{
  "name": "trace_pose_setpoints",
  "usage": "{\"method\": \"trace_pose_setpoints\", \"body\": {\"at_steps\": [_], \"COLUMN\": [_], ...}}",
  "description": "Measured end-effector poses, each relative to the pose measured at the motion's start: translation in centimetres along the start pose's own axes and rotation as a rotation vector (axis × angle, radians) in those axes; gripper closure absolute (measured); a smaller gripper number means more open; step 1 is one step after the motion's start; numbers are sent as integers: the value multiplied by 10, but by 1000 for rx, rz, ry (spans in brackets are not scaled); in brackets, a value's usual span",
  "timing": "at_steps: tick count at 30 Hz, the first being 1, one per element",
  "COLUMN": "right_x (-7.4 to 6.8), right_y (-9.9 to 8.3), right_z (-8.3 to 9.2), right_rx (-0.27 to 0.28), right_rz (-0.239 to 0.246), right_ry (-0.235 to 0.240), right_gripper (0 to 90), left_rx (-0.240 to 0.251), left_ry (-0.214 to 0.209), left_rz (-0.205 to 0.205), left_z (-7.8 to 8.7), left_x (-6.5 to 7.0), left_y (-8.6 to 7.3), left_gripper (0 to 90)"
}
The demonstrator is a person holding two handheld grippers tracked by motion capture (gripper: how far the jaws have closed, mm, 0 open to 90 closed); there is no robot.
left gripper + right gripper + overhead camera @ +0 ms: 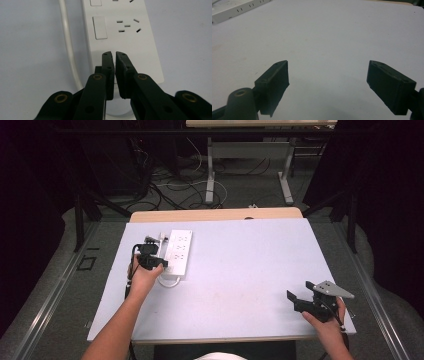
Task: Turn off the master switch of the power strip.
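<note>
The white power strip (177, 251) lies at the table's (240, 285) far left. The left gripper (115, 53) hovers over its near end, jaws nearly closed on nothing. The right gripper (328, 75) gapes open (idle). The strip looks rigid, light and slick; best gripped across its narrow sides.

Power strip (178, 251): on the table (240, 270), far left part — its cable (170, 282) loops at the near end.
Left gripper (162, 263): over the strip's near end.
Right gripper (298, 296): near right corner — well apart from the strip.
</note>
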State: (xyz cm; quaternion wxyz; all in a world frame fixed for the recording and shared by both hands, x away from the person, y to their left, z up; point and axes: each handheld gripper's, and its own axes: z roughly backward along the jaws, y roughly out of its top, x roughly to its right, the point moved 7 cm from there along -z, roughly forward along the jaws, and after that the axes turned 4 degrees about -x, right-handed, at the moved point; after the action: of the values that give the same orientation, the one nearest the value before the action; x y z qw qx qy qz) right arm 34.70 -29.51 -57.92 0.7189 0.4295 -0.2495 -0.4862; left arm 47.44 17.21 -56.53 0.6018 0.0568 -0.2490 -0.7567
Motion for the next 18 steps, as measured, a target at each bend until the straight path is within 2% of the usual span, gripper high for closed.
{"method": "trace_pose_setpoints", "body": {"at_steps": [2, 10, 14, 15, 18], "right_x": [0, 0, 0, 0, 0], "right_y": [1, 0, 0, 0, 0], "right_z": [-1, 0, 0, 0, 0], "right_rx": [15, 7, 8, 7, 8], "right_rz": [-1, -2, -2, -2, 3], "right_ry": [-2, 4, 4, 4, 3], "right_gripper": [171, 172, 171, 171, 171], "left_rx": [7, 14, 20, 45, 52], "left_ry": [-3, -4, -12, -10, -8], "left_rz": [-2, -23, -37, -31, -36], "left_z": [1, 3, 5, 4, 5], "left_x": [1, 4, 4, 4, 5], "left_y": [1, 4, 5, 6, 7], "left_gripper": [832, 772, 697, 678, 651]}}
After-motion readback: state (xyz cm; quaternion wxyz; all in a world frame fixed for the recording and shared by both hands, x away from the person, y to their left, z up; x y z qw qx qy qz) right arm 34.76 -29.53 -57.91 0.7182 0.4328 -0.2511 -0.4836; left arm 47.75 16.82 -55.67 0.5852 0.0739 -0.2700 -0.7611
